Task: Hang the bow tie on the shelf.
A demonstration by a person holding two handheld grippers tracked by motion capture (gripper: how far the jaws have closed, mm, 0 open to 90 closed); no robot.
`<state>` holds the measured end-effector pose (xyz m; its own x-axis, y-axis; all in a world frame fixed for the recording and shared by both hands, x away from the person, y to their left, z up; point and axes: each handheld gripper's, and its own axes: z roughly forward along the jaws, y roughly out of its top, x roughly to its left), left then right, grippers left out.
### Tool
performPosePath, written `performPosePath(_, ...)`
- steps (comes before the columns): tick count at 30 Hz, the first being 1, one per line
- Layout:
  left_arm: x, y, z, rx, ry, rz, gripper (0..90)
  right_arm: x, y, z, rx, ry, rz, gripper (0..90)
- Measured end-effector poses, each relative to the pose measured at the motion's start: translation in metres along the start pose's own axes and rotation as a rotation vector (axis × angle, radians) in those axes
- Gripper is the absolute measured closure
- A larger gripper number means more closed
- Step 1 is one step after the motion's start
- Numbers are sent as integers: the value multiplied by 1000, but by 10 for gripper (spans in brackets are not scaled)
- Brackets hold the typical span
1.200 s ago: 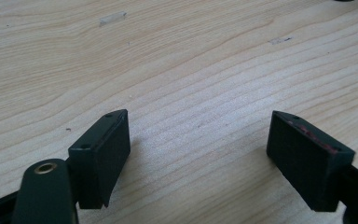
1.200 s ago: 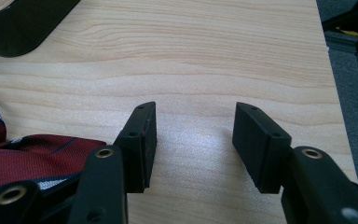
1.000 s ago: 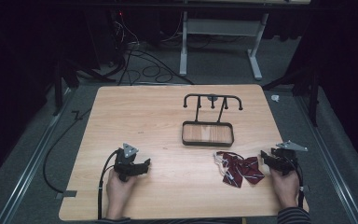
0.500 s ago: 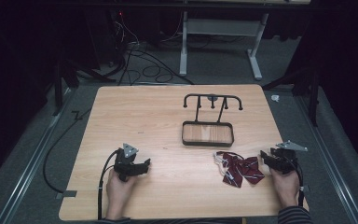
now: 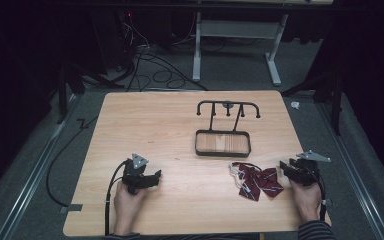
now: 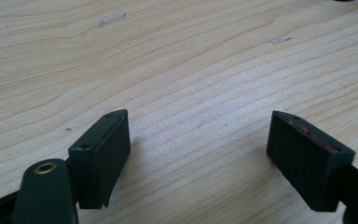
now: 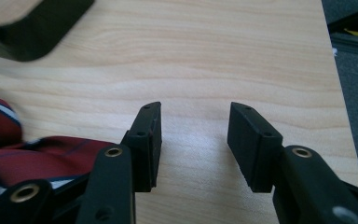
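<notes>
A crumpled dark red striped cloth [image 5: 255, 180] with white strings lies on the wooden table [image 5: 180, 130], near its front right. My right gripper [image 5: 286, 167] rests just right of the cloth, open and empty; in the right gripper view the cloth [image 7: 32, 154] lies at the left beside that gripper [image 7: 195, 140]. At the front left my left gripper [image 5: 155, 176] sits low over bare wood, jaws wide apart with nothing between them [image 6: 198, 158]. A black wire rack with a tray base [image 5: 223, 144] and a row of hooks [image 5: 228, 106] stands behind the cloth.
The rack's dark base corner [image 7: 32, 28] shows at the top left of the right gripper view. The table's right edge [image 7: 340, 93] runs close to the right gripper. Cables [image 5: 150, 70] and a white desk frame [image 5: 235, 45] lie on the floor beyond the table.
</notes>
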<state>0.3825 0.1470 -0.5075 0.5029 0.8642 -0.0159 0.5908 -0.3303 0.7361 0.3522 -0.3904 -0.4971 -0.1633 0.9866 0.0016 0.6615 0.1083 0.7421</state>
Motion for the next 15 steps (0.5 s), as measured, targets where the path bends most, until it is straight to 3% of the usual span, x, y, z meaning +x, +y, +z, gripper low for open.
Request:
performPosePath(7, 0, 0, 0, 0, 0, 0, 218, 10, 11, -14, -40, 49, -36, 584)
performPosePath(15, 0, 0, 0, 0, 0, 0, 218, 20, 17, -16, -47, 120, -49, 597)
